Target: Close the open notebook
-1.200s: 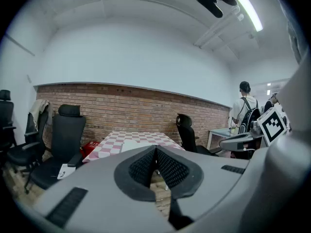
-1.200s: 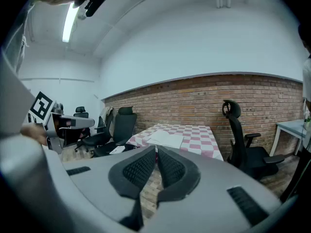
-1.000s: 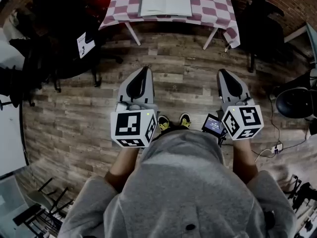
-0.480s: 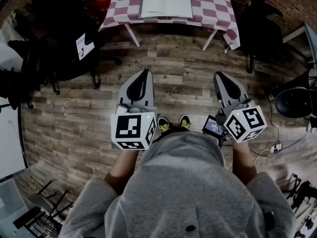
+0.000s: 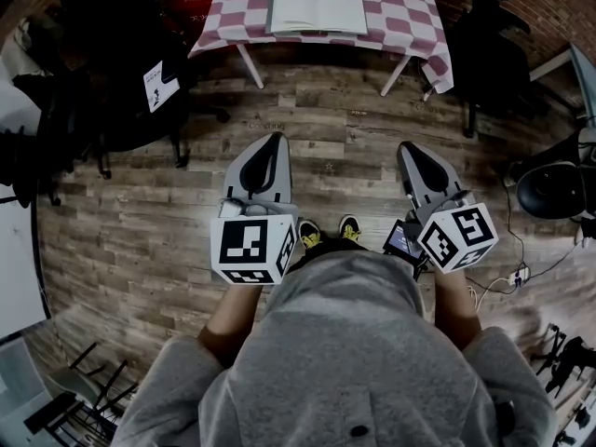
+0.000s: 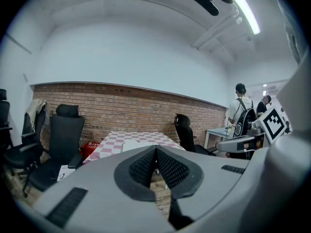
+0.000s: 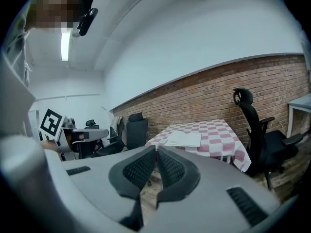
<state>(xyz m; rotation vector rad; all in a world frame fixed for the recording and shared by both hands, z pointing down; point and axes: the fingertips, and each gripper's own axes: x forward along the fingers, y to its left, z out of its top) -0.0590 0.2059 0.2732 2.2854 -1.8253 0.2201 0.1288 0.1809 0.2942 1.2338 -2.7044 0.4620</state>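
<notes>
Head view, looking steeply down: an open notebook (image 5: 317,9) lies flat in the middle of a bench (image 5: 410,21) covered with a pink-and-white checked cloth, at the top of the frame; a plank floor (image 5: 140,222) stretches from the bench to the person's grey sweatshirt (image 5: 335,361); the left gripper (image 5: 272,141) and right gripper (image 5: 407,149) are held side by side over the floor, well short of the bench, both pointing toward it.

Left gripper view: the jaws are pressed together at their tips with nothing between them; the bench stands beyond them against a brick wall (image 6: 121,106); a black office chair (image 6: 65,130) stands left of the bench.

Right gripper view: these jaws also meet at the tips and hold nothing; the notebook lies open on the bench beyond them; another black chair (image 7: 252,125) stands right of the bench.
</notes>
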